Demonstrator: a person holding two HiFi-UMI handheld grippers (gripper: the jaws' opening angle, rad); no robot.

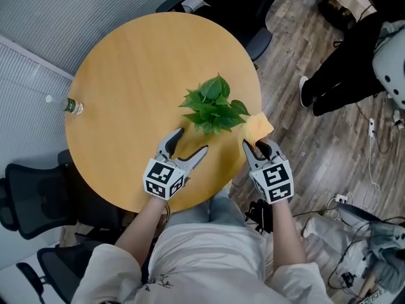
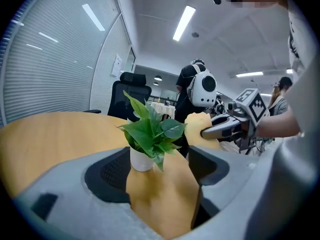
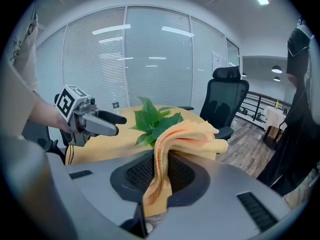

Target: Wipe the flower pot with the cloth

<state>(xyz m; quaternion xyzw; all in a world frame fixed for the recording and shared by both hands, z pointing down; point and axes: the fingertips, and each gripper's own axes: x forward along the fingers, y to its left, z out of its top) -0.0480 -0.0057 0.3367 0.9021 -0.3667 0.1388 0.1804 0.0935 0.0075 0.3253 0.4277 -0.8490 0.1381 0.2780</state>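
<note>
The pot [image 2: 140, 160] is small and white. It stands near the middle of the head view, close to the right edge of the table [image 1: 126, 75], and from above its leaves [image 1: 214, 106] hide it completely. In the left gripper view we see its wall just above centre, below the foliage.

The left gripper [image 1: 193, 140] sits just below and left of the plant in the head view. Its jaws are wide and hold nothing, and the pot is lined up ahead of the gap but untouched. The right gripper [image 1: 256, 145], at the plant's lower right, is clamped on the cloth [image 3: 186, 133], which folds over and droops forward from the pads.

We judge this to be the approach to the wipe. To do it well, we should:

- Close the left jaws gently on the white wall, low and under the leaves, so the pot cannot slide or tip.
- Bring the hanging fold of cloth against the opposite side.
- Stroke around the wall, not the foliage.

The pot looks light and is near the table's rim, so we should press lightly and push toward the table's middle.
</note>
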